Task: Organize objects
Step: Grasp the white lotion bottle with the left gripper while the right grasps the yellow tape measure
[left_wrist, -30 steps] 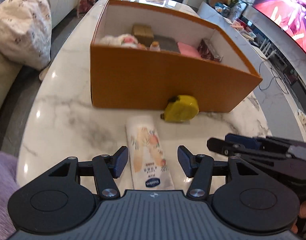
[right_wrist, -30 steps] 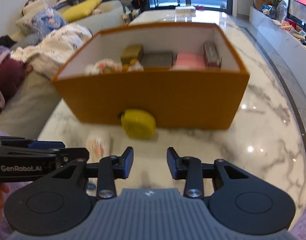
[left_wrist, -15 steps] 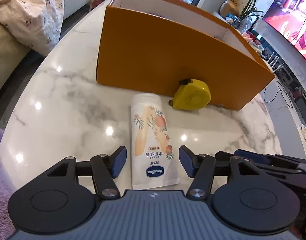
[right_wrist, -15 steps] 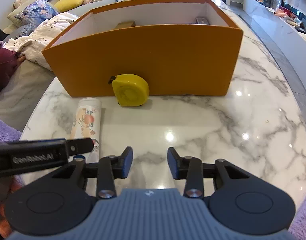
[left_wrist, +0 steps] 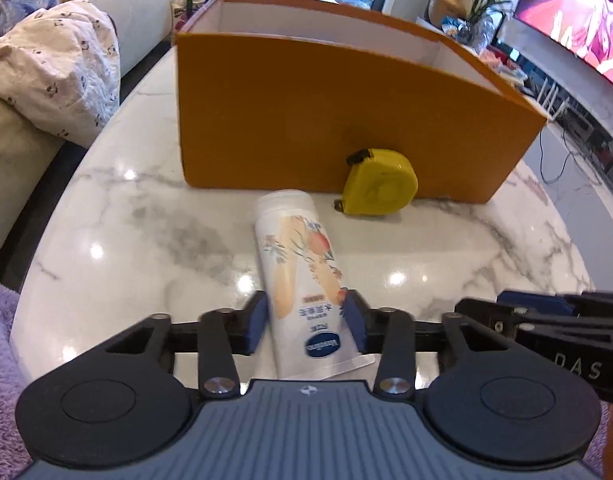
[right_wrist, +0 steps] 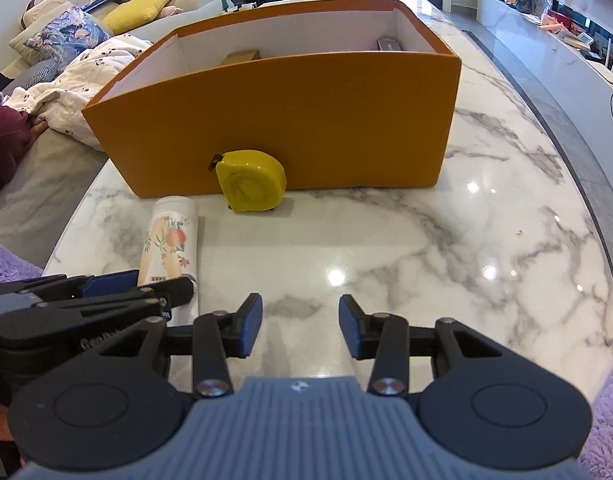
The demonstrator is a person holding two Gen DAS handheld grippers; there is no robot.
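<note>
A white lotion tube with a flower print lies on the marble table, cap toward an orange box. My left gripper is closing, and its blue pads touch both sides of the tube's flat end. A yellow tape measure leans against the box's front wall. The right wrist view shows the same tube, tape measure and box, with the left gripper low at the left. My right gripper hovers open over bare marble with nothing between its fingers.
Inside the box, only the tops of a tan block and a dark item show. A sofa with a crumpled blanket runs along the left. A TV and low shelf stand at the right. Purple fleece borders the near table edge.
The left jaws have drawn in from wide open onto the tube's sides. Both grippers have sunk toward the table, so the box's contents have mostly dropped out of sight.
</note>
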